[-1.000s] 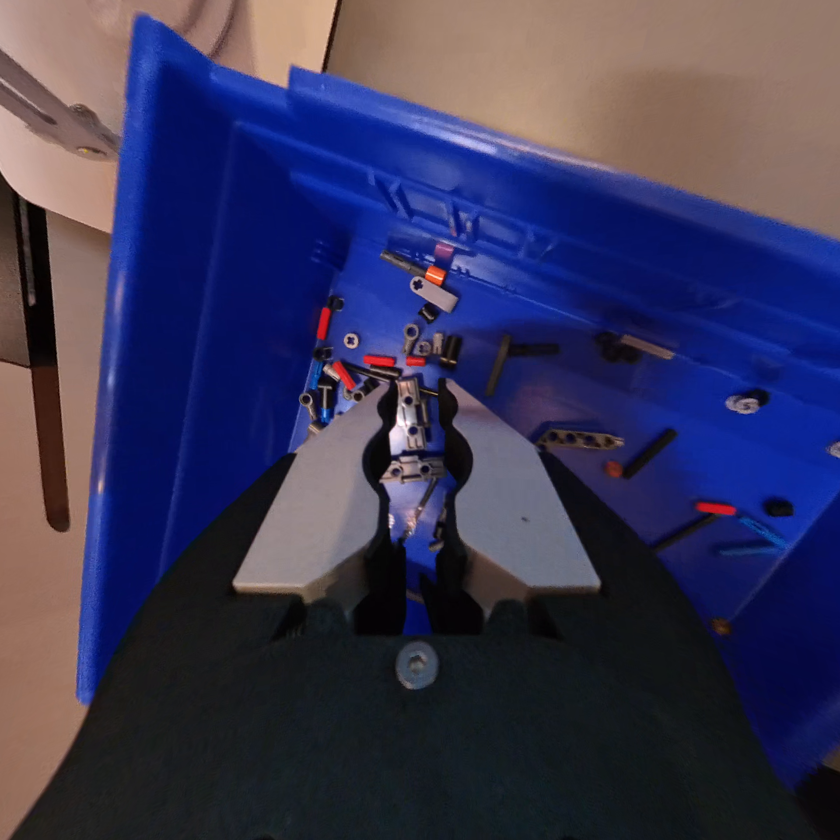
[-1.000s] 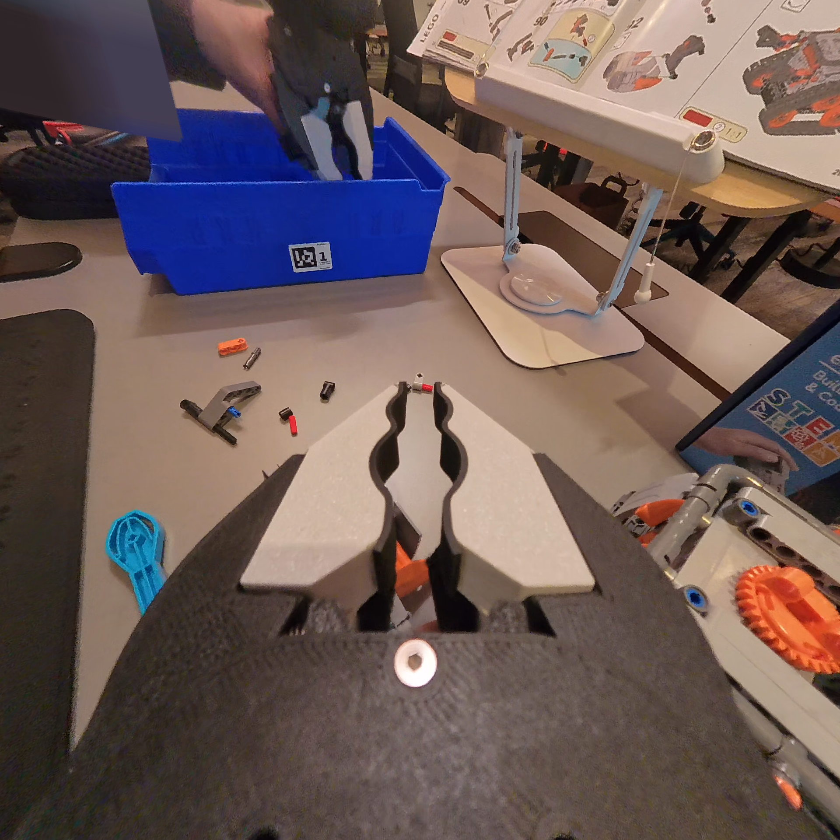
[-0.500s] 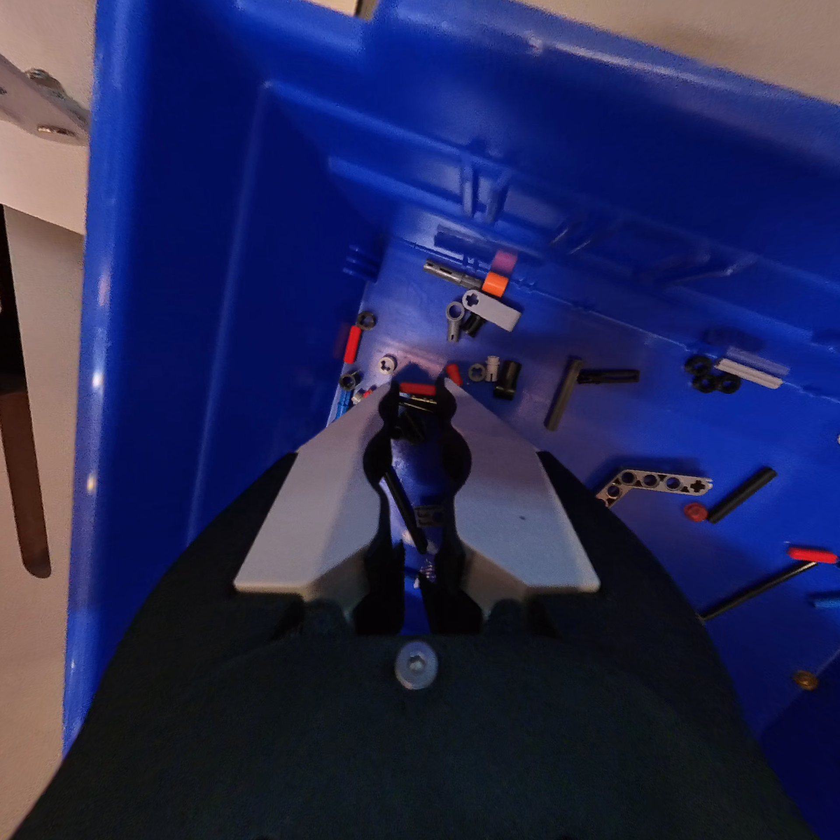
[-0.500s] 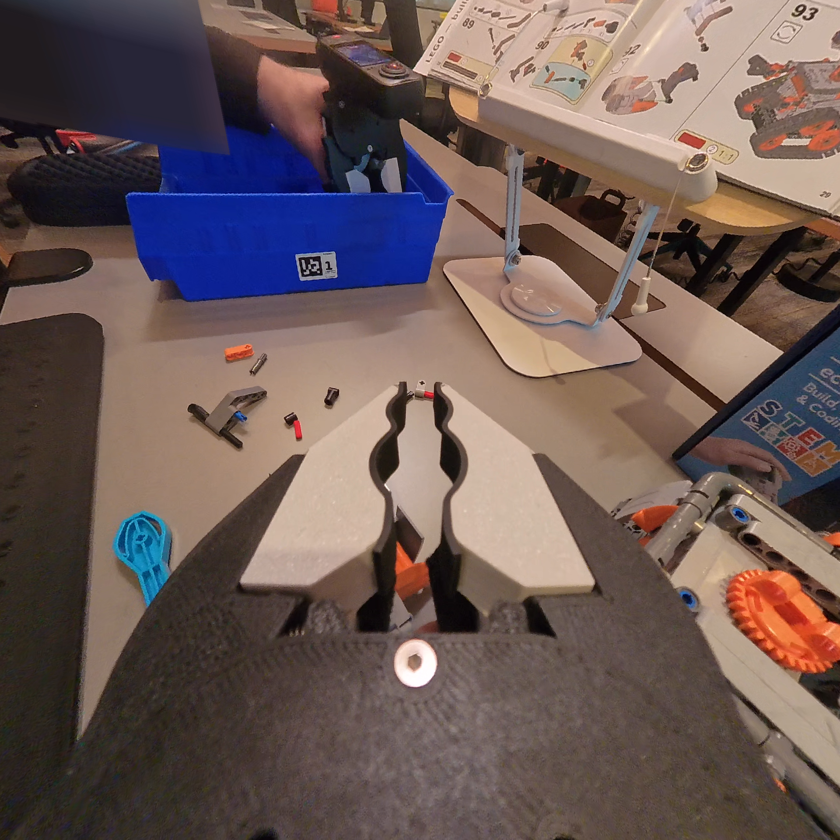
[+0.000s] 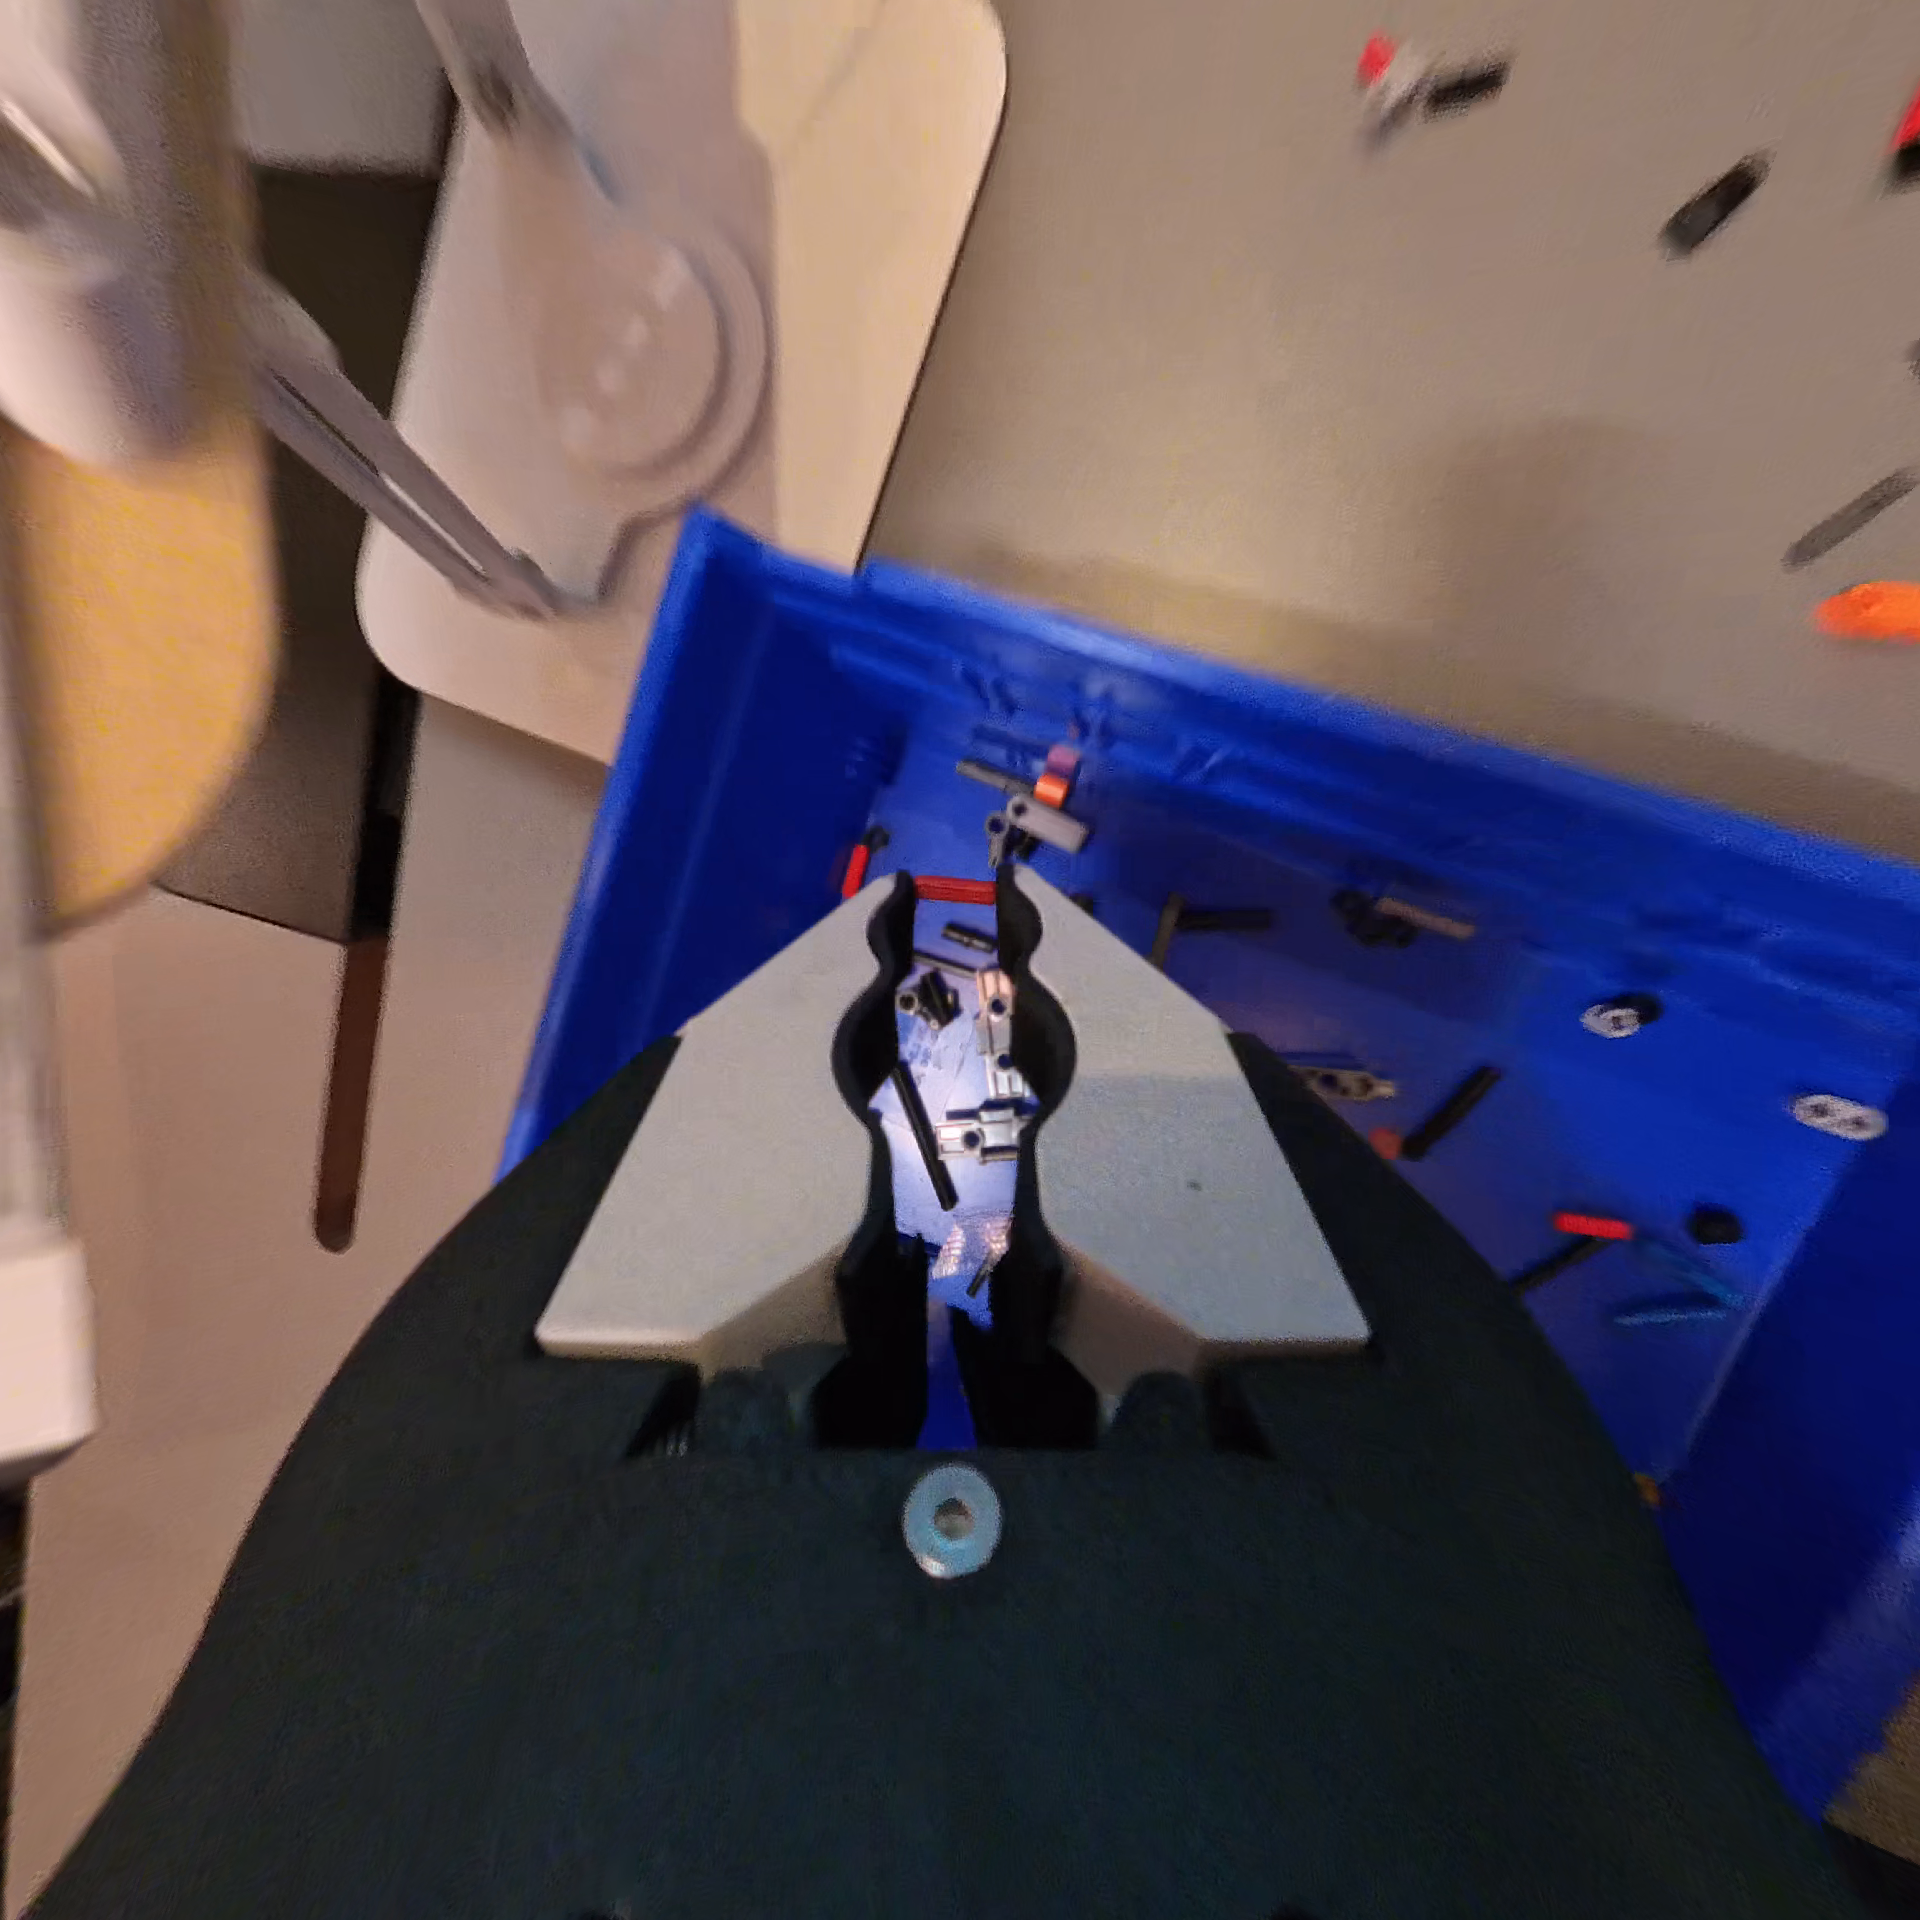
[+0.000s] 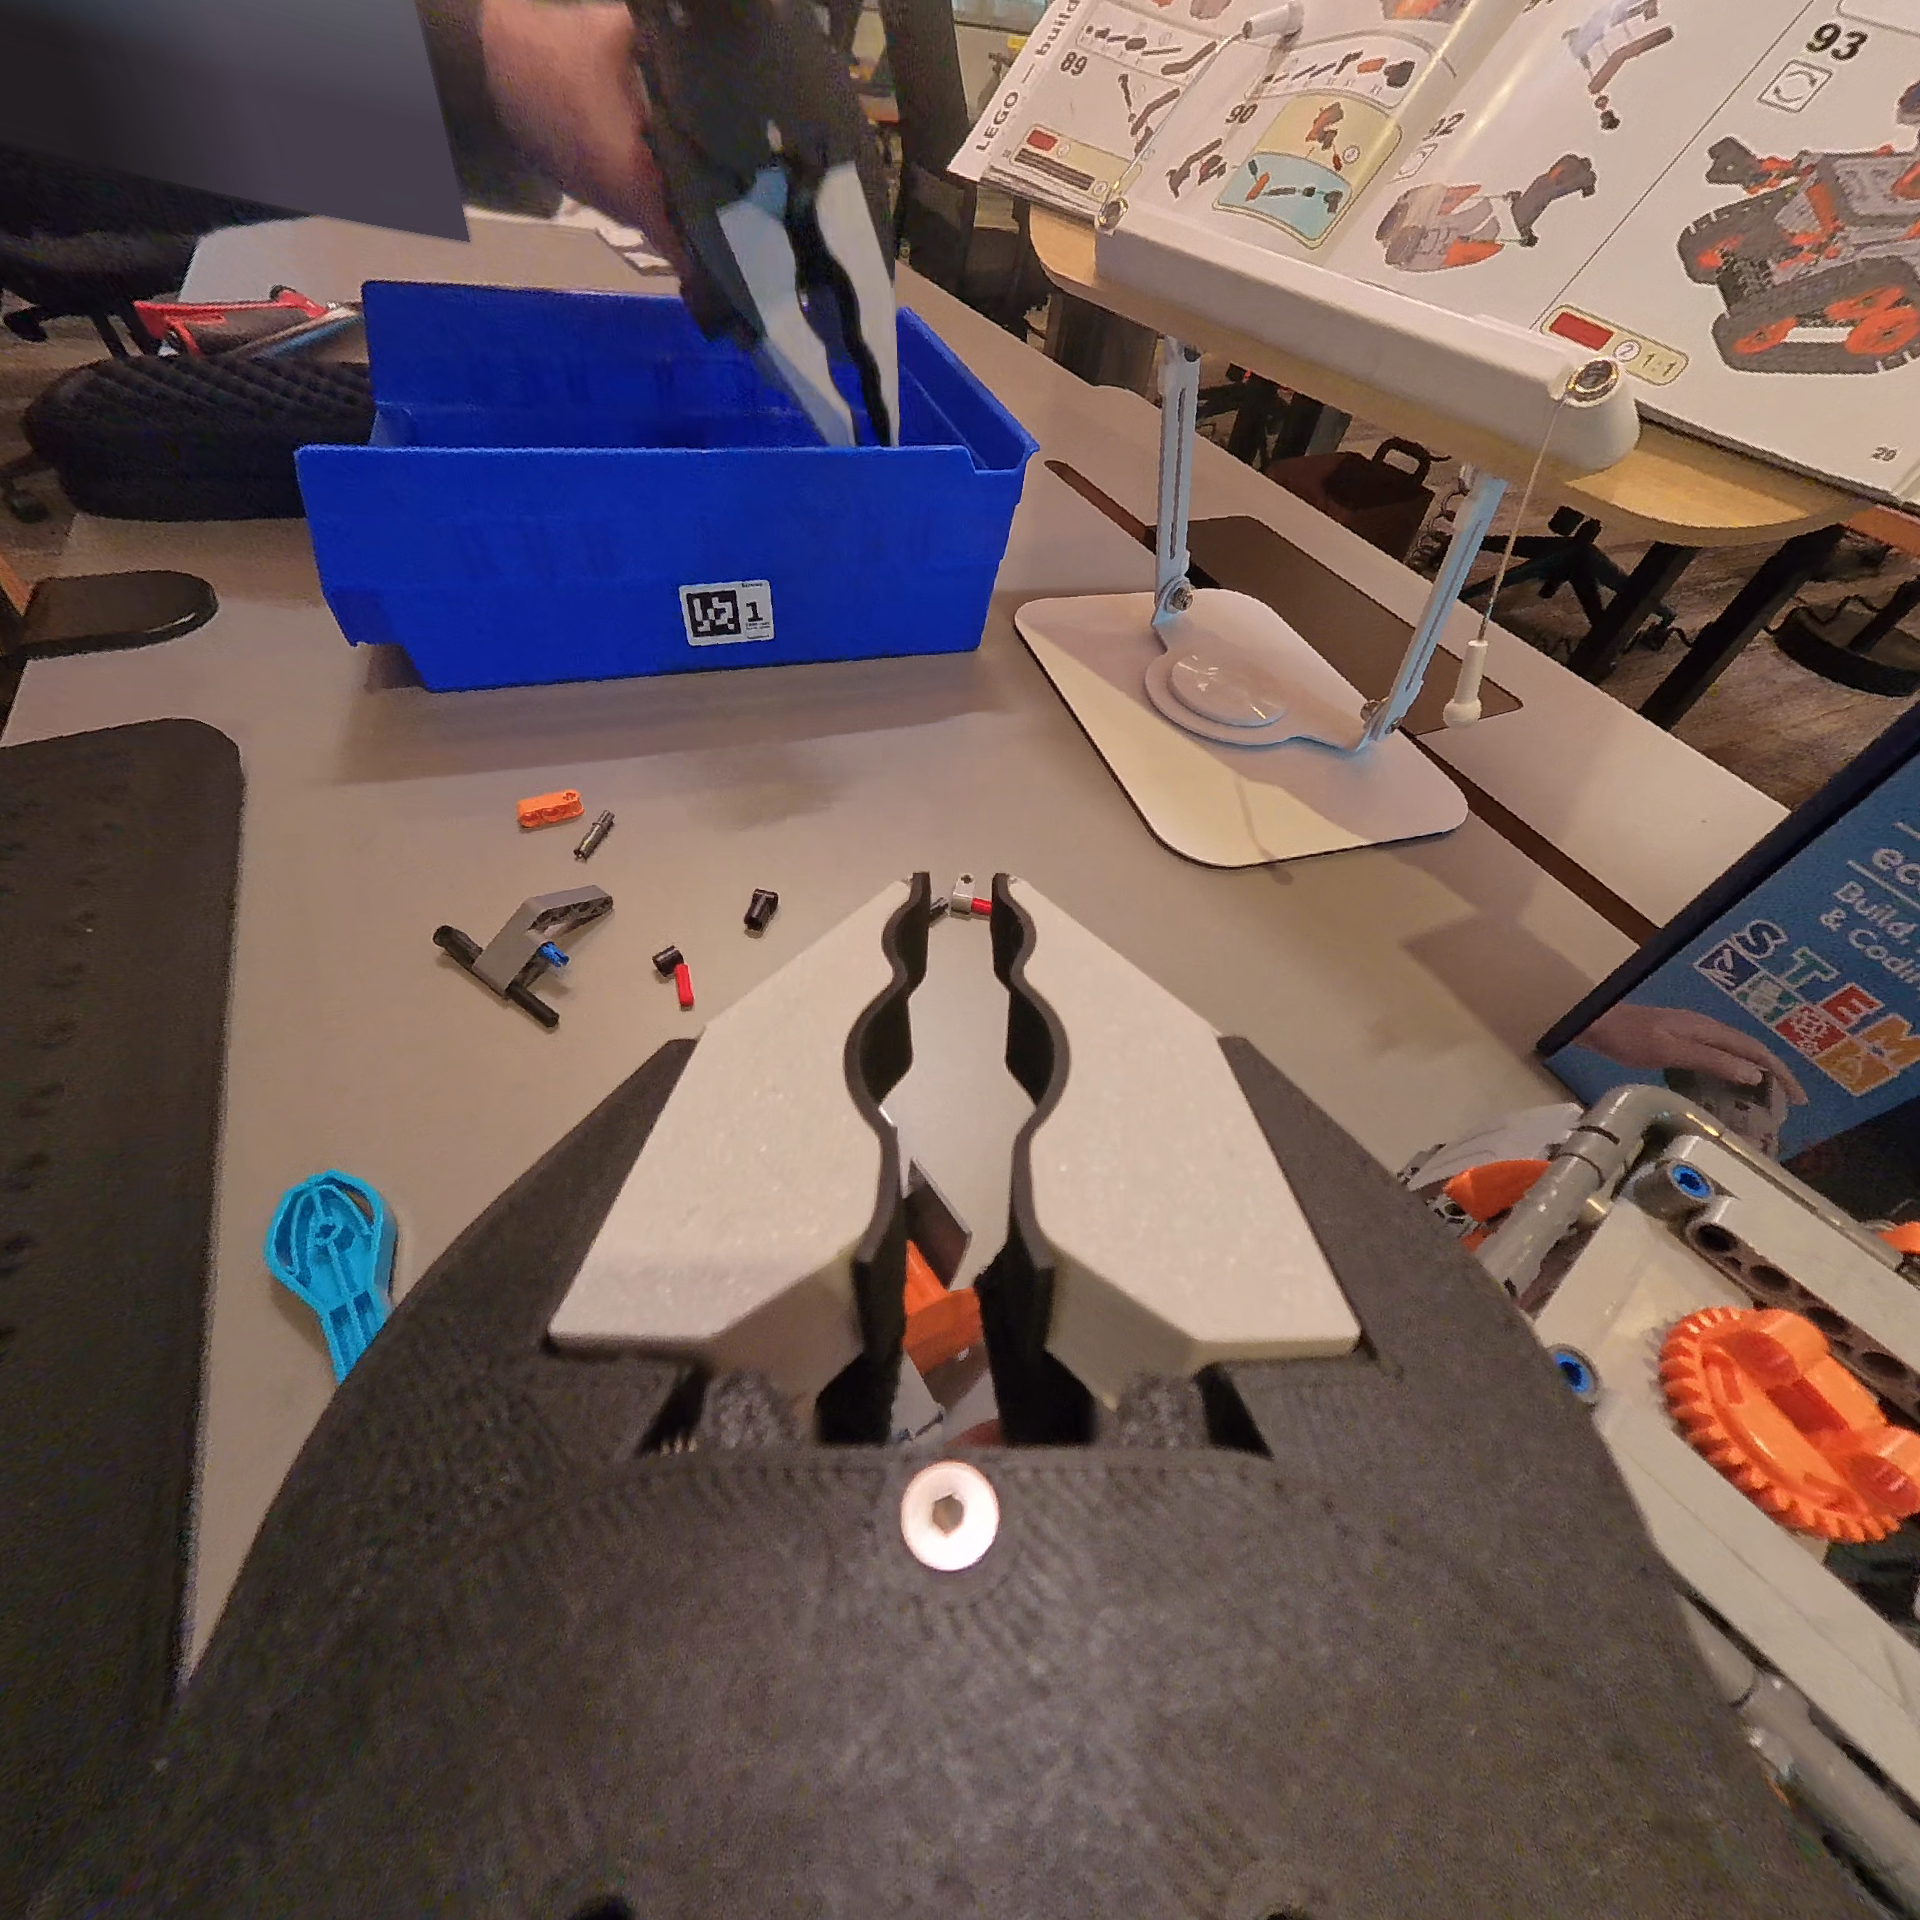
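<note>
My left gripper [image 5: 954,896] is shut on a short red pin [image 5: 956,888], held crosswise between its fingertips above the blue bin [image 5: 665,894]. Several small black, grey and red parts lie on the bin floor below. In the right wrist view the left gripper [image 6: 862,431] hangs tilted over the bin's [image 6: 644,540] right end, a hand holding it. My right gripper [image 6: 956,883] hovers low over the grey table with its jaws a narrow gap apart and nothing in them. A tiny grey-and-red piece [image 6: 971,894] lies on the table just past its tips.
Loose parts lie left of my right gripper: an orange piece [image 6: 551,808], a grey beam assembly [image 6: 530,935], black bits, a blue tool [image 6: 332,1257]. A black mat [image 6: 104,1039] is at the left. A white book stand [image 6: 1247,727] holds a booklet. A half-built model [image 6: 1714,1299] is at the right. About 30 cm separates my left fingertips from my right. Between my left fingertips and the orange piece [image 6: 551,808] there is roughly 20 cm.
My left gripper went down among the parts, closed on the red pin and lifted it well above the bin floor. My right gripper has barely moved.
</note>
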A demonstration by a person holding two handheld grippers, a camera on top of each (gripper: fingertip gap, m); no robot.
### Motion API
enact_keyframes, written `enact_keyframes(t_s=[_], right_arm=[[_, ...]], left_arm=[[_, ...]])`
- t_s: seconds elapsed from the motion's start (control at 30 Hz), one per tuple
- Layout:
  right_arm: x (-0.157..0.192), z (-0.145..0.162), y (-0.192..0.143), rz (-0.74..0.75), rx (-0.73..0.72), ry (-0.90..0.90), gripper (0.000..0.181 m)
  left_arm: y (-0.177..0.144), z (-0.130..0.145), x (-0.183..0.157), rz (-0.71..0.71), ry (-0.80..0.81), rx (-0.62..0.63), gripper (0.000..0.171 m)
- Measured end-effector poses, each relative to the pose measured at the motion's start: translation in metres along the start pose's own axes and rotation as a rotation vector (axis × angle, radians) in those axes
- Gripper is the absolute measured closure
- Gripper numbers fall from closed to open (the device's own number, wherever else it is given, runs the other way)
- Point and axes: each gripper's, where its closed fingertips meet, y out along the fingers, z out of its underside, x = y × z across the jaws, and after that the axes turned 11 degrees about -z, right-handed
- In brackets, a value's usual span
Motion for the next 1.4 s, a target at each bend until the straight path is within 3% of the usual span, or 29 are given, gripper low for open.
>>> enact_keyframes(t_s=[0.13,0.27,0.43,0.63,0.87,1.07,1.4], right_arm=[[0.001,0.0,0.001,-0.002,0.003,-0.005,0.173],[0.002,-0.003,0.0,-0.001,-0.003,-0.009,0.172],[0.006,-0.008,-0.002,-0.005,-0.015,-0.024,0.172],[0.011,-0.014,-0.003,-0.011,-0.023,-0.049,0.172],[0.014,-0.016,-0.004,-0.017,-0.026,-0.056,0.172],[0.012,-0.013,-0.003,-0.015,-0.02,-0.047,0.172],[0.012,-0.013,-0.003,-0.014,-0.018,-0.048,0.172]], left_arm=[[-0.042,-0.053,-0.021,0.002,0.057,-0.091,0.158],[-0.045,-0.096,-0.082,0.112,0.186,-0.097,0.158],[-0.013,-0.111,-0.158,0.238,0.362,-0.008,0.159],[0.02,-0.11,-0.199,0.331,0.437,0.045,0.158],[0.034,-0.103,-0.217,0.394,0.437,0.067,0.158],[0.033,-0.109,-0.214,0.385,0.398,0.036,0.143],[-0.007,-0.115,-0.167,0.26,0.304,-0.049,0.142]])
